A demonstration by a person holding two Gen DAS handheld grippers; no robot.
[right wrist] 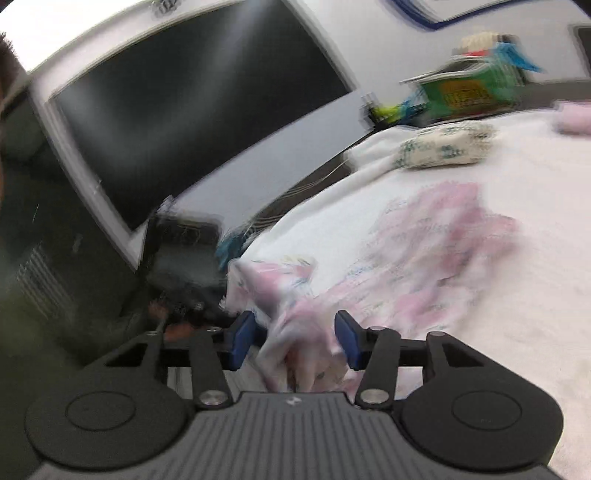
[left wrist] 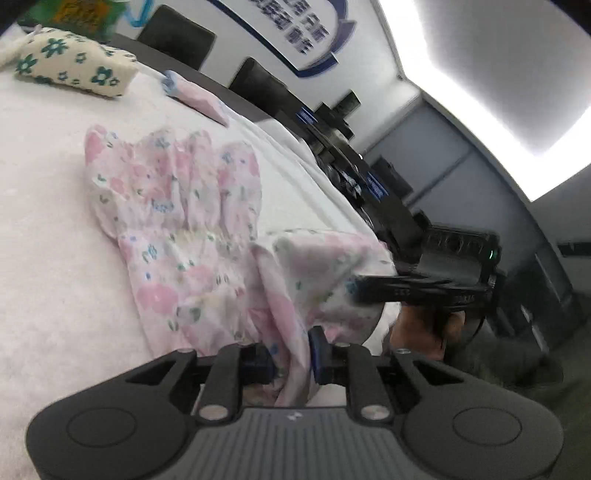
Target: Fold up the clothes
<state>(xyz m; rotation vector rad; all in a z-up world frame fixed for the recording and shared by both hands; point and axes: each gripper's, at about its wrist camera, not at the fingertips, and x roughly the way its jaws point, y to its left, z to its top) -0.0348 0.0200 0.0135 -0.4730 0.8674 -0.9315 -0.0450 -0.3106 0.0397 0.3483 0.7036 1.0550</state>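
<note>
A pink floral garment [left wrist: 177, 206] lies crumpled on the white table cover [left wrist: 48, 221]. Its near edge is lifted and stretched between my two grippers. My left gripper [left wrist: 291, 356] is shut on a fold of that edge, with the blue pads pinching the cloth. In the left wrist view my right gripper [left wrist: 354, 290] comes in from the right with its tip at the raised fabric. In the blurred right wrist view the right gripper [right wrist: 295, 338] has its pads well apart. A loose bunch of the garment [right wrist: 424, 251] sits between them.
A folded cream item with green flowers [left wrist: 74, 62] and a small folded pink piece [left wrist: 195, 96] lie at the far side. A large dark monitor [right wrist: 192, 110] stands off the table's left edge. A green box [right wrist: 469, 92] and dark chairs [left wrist: 177, 35] are behind.
</note>
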